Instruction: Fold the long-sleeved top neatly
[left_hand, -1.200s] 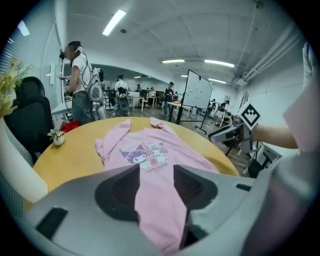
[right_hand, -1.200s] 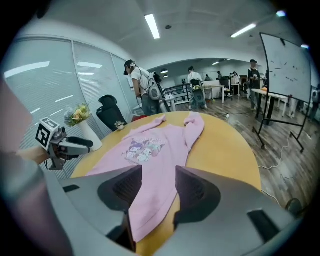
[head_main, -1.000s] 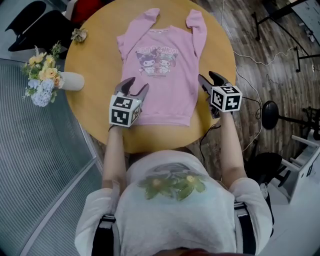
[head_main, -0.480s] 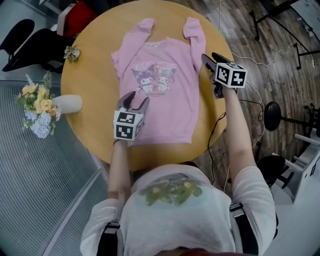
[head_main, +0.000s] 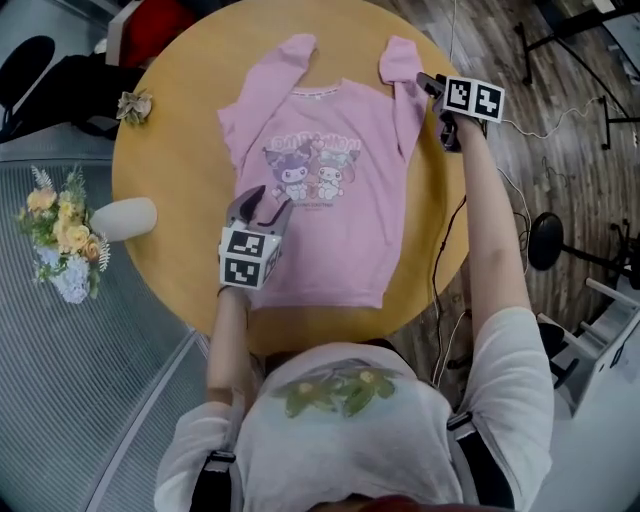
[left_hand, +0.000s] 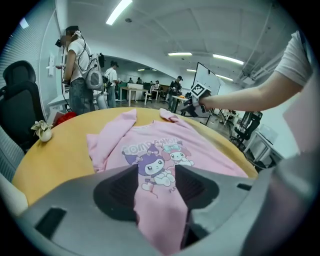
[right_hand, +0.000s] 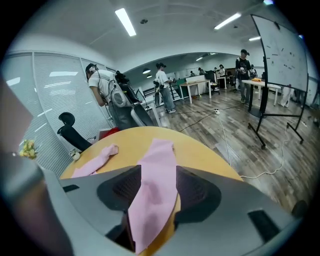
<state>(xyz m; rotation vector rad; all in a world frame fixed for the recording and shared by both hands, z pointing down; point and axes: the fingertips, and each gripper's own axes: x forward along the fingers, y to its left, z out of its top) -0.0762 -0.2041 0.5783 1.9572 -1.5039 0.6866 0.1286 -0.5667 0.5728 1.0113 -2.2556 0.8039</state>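
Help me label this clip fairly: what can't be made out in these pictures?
- Head view: the marker cube on the left gripper covers part of the pink top.
- Right gripper view: the fingers of the right gripper hide the lower part of the sleeve; touch unclear.
- Head view: the small object at the table's far edge is too small to identify.

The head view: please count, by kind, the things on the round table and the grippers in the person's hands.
Pink long-sleeved top: 1
White vase with flowers: 1
Small flower ornament: 1
Grippers: 2, left gripper and right gripper
Total: 5
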